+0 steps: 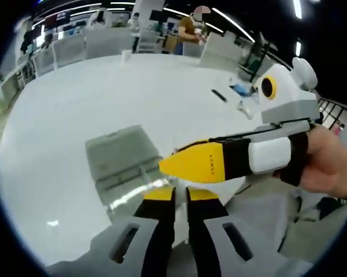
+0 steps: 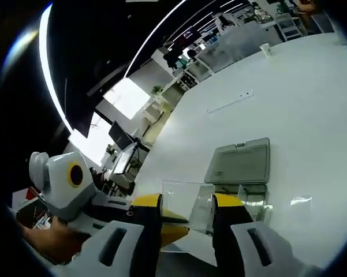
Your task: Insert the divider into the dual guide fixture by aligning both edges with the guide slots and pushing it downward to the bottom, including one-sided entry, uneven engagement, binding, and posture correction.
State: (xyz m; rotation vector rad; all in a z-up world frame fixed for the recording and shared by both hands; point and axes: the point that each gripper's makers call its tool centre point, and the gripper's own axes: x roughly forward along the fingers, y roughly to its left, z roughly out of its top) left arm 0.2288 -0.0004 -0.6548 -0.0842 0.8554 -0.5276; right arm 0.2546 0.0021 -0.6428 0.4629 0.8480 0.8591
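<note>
Holding the clear divider [image 2: 187, 210] clamped upright between my right gripper's [image 2: 186, 222] jaws, I see the grey guide fixture [image 2: 241, 163] lying ahead on the white table [image 2: 312, 92], apart from the plate's lower edge. My left gripper [image 1: 180, 199], jaws nearly together and empty, hovers near the fixture [image 1: 124, 161]; the right is placed to lower it.

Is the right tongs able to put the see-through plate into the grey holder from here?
Probably yes. The right tongs already grip the clear divider, and the grey fixture lies just ahead on the white table with nothing between. The left tongs sit close beside and might crowd it.
</note>
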